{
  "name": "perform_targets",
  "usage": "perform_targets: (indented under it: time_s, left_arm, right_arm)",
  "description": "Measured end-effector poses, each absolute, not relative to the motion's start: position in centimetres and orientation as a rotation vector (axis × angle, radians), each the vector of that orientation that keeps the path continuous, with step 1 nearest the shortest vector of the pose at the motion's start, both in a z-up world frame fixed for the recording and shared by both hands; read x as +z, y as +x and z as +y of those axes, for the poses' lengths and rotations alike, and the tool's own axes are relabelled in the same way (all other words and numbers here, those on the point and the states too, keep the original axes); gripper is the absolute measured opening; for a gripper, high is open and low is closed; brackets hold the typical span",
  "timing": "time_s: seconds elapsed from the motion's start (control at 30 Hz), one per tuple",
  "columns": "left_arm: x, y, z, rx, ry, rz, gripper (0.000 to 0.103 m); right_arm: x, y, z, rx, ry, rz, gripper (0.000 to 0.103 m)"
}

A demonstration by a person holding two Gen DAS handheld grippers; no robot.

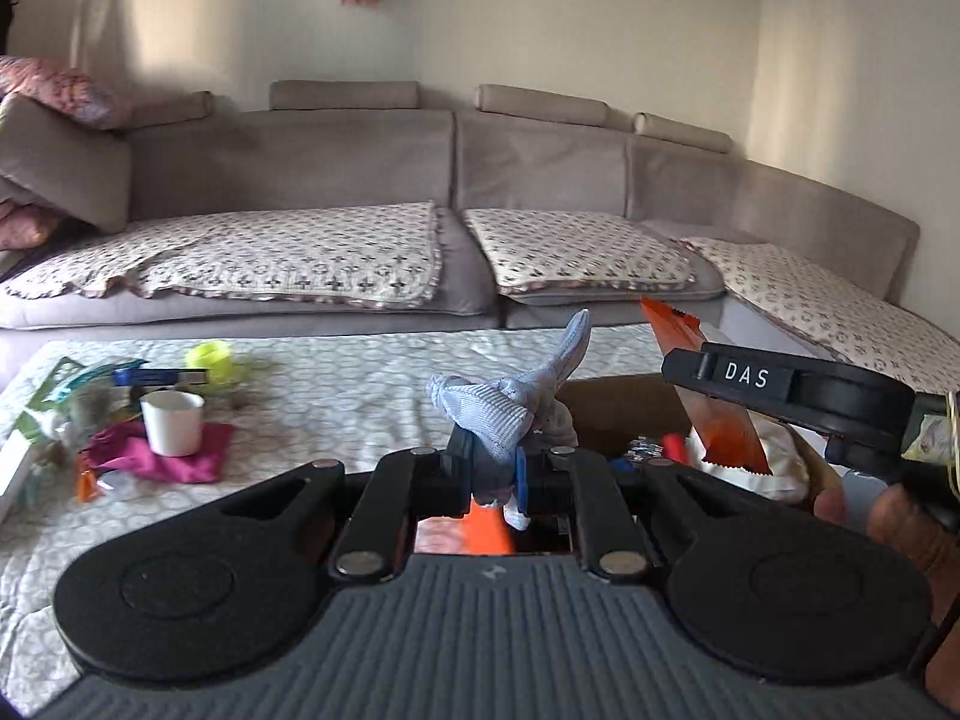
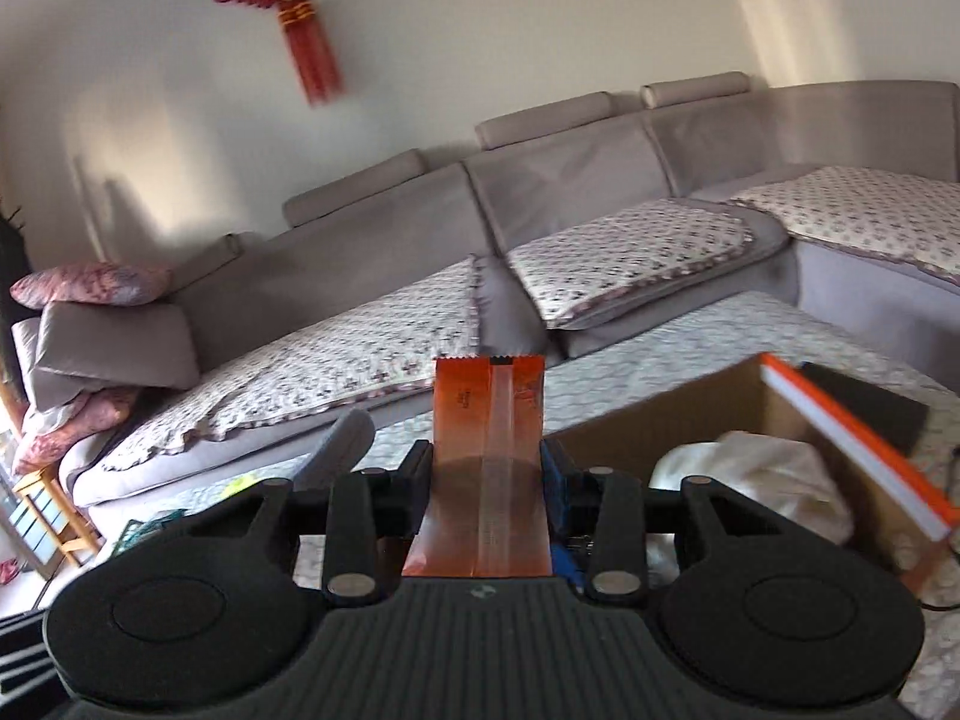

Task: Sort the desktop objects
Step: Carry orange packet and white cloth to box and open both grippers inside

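My left gripper [image 1: 495,474] is shut on a knotted light blue sock [image 1: 510,402] and holds it above the near edge of an open cardboard box [image 1: 624,402]. My right gripper [image 2: 487,480] is shut on a flat orange snack packet [image 2: 487,420]; it also shows in the left wrist view [image 1: 708,402], held over the box [image 2: 678,420]. The box holds a white cloth [image 2: 756,480] and an orange-edged book [image 2: 864,450] leaning on its right side.
On the patterned tablecloth [image 1: 336,396] at the left lie a white cup [image 1: 173,423] on a magenta cloth [image 1: 162,459], a yellow-green object [image 1: 210,360] and several small items. A grey sofa [image 1: 420,180] runs behind the table.
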State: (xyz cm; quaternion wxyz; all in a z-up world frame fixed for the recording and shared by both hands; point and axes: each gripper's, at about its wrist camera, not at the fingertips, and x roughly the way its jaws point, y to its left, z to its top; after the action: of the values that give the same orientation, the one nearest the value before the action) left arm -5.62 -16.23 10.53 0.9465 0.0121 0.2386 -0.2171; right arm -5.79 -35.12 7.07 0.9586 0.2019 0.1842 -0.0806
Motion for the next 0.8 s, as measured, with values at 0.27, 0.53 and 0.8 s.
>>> perform_targets:
  time_s: [0.27,0.53,0.8]
  left_arm:
    - [9.4,-4.6,-18.7,-0.466,0.064,0.524,0.015]
    - [9.1,-3.6,-20.5,-0.470,0.100,0.631,0.015]
    - [8.8,-3.6,-21.6,-0.457,0.154,0.706,0.026]
  right_arm:
    - [5.9,-6.5,-38.2,-0.237,0.441,0.380,0.037]
    - [4.0,-6.3,-40.7,-0.335,0.469,0.437,0.037]
    - [2.8,-5.6,-40.8,-0.370,0.464,0.490,0.040]
